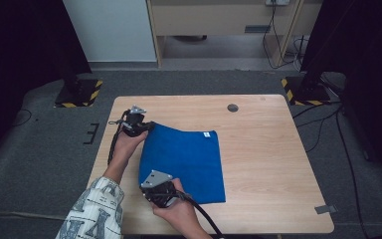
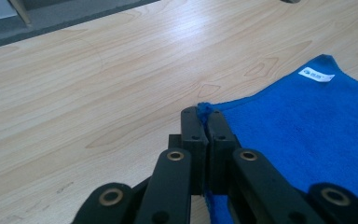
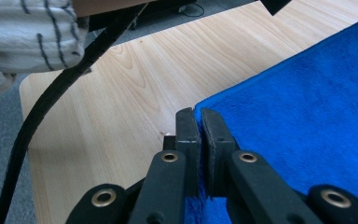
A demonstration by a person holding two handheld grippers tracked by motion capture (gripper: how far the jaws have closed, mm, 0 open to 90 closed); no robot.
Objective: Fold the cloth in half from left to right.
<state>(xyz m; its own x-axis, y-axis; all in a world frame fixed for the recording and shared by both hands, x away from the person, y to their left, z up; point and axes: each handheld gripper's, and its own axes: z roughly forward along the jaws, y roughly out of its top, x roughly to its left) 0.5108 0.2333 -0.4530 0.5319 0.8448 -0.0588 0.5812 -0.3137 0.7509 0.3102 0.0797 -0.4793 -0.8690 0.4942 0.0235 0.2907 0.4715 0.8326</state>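
A blue cloth [image 1: 186, 162] lies spread on the wooden table [image 1: 263, 149], with a small white label [image 1: 207, 134] at its far right corner. My left gripper [image 1: 146, 127] is shut on the cloth's far left corner; in the left gripper view the blue corner [image 2: 204, 109] sticks up between the closed jaws of that gripper [image 2: 204, 116]. My right gripper [image 1: 151, 191] is shut on the near left corner, and in the right gripper view the cloth [image 3: 307, 112] runs off to the right of the right gripper [image 3: 199, 116].
A round dark grommet [image 1: 233, 107] sits in the table near its far edge. Black stands with yellow-striped bases [image 1: 77, 92] flank the table on the grey carpet. A patterned sleeve [image 1: 92, 211] enters from the bottom left. A black cable [image 3: 51, 93] trails across the right gripper view.
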